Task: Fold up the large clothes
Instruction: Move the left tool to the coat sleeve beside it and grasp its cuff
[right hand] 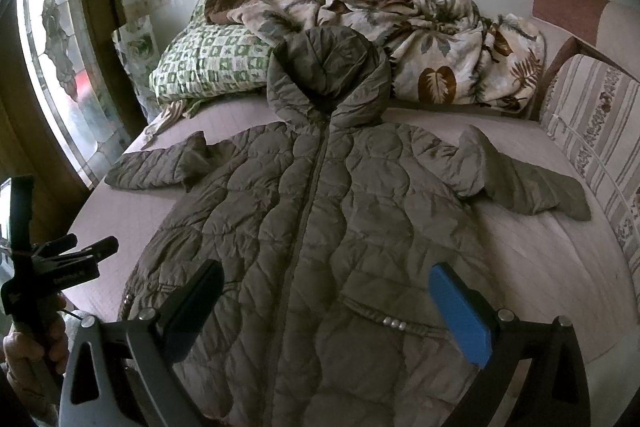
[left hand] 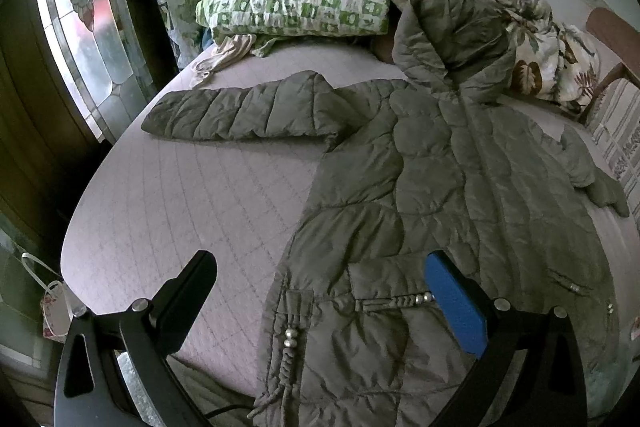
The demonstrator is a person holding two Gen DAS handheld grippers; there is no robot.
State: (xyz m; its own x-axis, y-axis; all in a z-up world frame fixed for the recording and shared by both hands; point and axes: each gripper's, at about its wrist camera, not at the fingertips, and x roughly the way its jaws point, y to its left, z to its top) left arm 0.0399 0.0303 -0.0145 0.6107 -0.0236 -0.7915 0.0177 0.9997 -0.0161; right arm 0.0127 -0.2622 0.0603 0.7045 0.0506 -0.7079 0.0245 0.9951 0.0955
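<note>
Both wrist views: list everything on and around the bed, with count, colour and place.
Quilted hooded olive jacket: one, olive-grey, spread flat and zipped on the bed, sleeves out.
Green-checked pillow: one, green and white, at the head, left.
Leaf-print blanket: one, cream and brown, bunched behind the hood.
Pale quilted mattress: one, pinkish.
Striped floral cushion: one, right edge.
Stained-glass window: one, left.
Left tool: open, over the hem.
Right tool: open, over the hem.
Hand: one, holding the left tool's handle.
</note>
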